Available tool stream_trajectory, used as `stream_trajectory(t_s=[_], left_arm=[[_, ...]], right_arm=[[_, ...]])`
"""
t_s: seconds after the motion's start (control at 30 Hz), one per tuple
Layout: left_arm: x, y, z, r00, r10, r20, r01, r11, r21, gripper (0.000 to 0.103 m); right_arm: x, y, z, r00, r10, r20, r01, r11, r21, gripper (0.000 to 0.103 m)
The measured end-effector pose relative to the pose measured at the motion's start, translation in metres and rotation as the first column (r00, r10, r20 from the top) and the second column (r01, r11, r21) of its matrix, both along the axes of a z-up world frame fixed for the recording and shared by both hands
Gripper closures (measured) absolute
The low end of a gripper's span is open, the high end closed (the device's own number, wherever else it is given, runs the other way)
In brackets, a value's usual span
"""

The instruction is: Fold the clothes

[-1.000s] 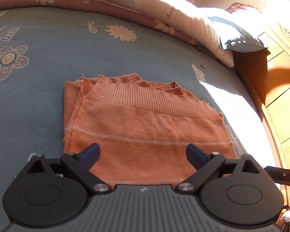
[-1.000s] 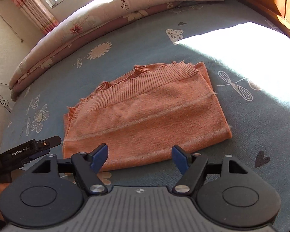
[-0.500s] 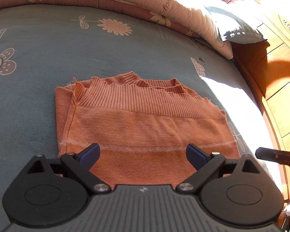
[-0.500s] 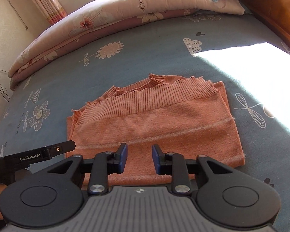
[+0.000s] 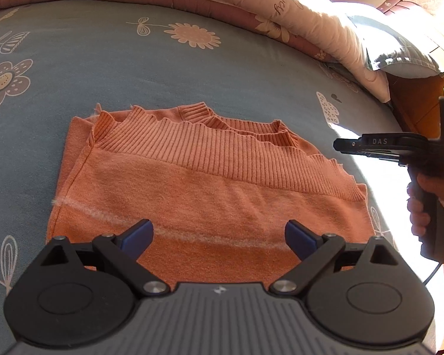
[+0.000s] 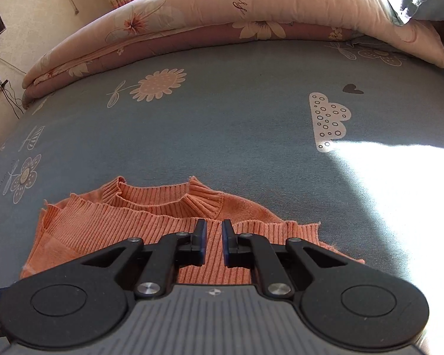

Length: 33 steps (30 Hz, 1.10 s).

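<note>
My right hand-held gripper [image 6: 213, 241] is nearly clenched on nothing, left hand-held gripper [image 5: 219, 236] released above the folded orange sweater [image 5: 210, 189] on the bed [image 5: 74, 68]; a stray nudge could rumple its folds.

Ribbed knit sweater [image 5: 210, 183], seemingly wool

The left gripper [image 5: 219, 238] had black linkage arms, blue pads, silver screws; the right gripper [image 5: 340, 145] bore white "DAS" lettering.
</note>
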State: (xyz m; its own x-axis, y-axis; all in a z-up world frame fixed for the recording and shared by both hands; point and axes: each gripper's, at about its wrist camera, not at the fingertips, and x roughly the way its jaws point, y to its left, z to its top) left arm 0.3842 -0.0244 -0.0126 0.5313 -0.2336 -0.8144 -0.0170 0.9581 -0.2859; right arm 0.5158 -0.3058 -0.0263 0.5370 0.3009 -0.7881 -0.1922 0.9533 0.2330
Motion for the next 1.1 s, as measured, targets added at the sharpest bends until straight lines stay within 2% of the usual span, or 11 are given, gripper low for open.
stream_trajectory(t_s=[0.17,0.37,0.47,0.67,0.73,0.77,0.83,0.87,0.97,1.03,1.1], left_arm=[[-0.003,-0.01,-0.012,0.998,-0.025,0.058,0.022,0.999,0.049,0.008],[-0.001,-0.012,-0.024,0.996,-0.058,0.065,0.056,0.998,0.031,0.008],[0.003,-0.009,-0.03,0.995,-0.077,0.067,0.076,0.997,0.017,0.008],[0.012,-0.003,-0.041,0.993,-0.099,0.066,0.098,0.995,0.015,0.008],[0.015,-0.001,-0.043,0.993,-0.096,0.07,0.095,0.995,0.017,0.008],[0.018,0.0,-0.044,0.993,-0.092,0.068,0.092,0.996,0.013,0.008],[0.022,0.001,-0.046,0.995,-0.082,0.058,0.082,0.997,0.002,0.008],[0.024,0.002,-0.046,0.995,-0.079,0.058,0.079,0.997,-0.003,0.008],[0.03,0.003,-0.047,0.995,-0.085,0.058,0.086,0.996,-0.005,0.008],[0.034,0.003,-0.048,0.994,-0.094,0.057,0.094,0.996,0.0,0.008],[0.037,0.004,-0.049,0.994,-0.097,0.058,0.097,0.995,0.004,0.008]], right_arm=[[0.03,0.024,-0.014,0.988,0.15,0.03,-0.146,0.985,-0.097,0.09],[0.05,0.054,-0.031,0.948,0.317,0.014,-0.304,0.921,-0.244,0.087],[0.052,0.066,-0.041,0.919,0.395,-0.002,-0.375,0.869,-0.323,0.087],[0.055,0.088,-0.06,0.835,0.549,-0.045,-0.504,0.727,-0.466,0.076],[0.056,0.09,-0.062,0.819,0.572,-0.041,-0.516,0.703,-0.49,0.073],[0.057,0.089,-0.061,0.826,0.563,-0.03,-0.504,0.713,-0.488,0.073],[0.059,0.086,-0.06,0.842,0.539,-0.008,-0.476,0.737,-0.48,0.085],[0.064,0.083,-0.061,0.869,0.496,0.003,-0.436,0.768,-0.47,0.096],[0.078,0.074,-0.064,0.933,0.36,0.006,-0.331,0.866,-0.373,0.096],[0.074,0.075,-0.063,0.933,0.359,0.02,-0.326,0.867,-0.377,0.095],[0.07,0.069,-0.055,0.947,0.32,0.026,-0.294,0.898,-0.328,0.089]])
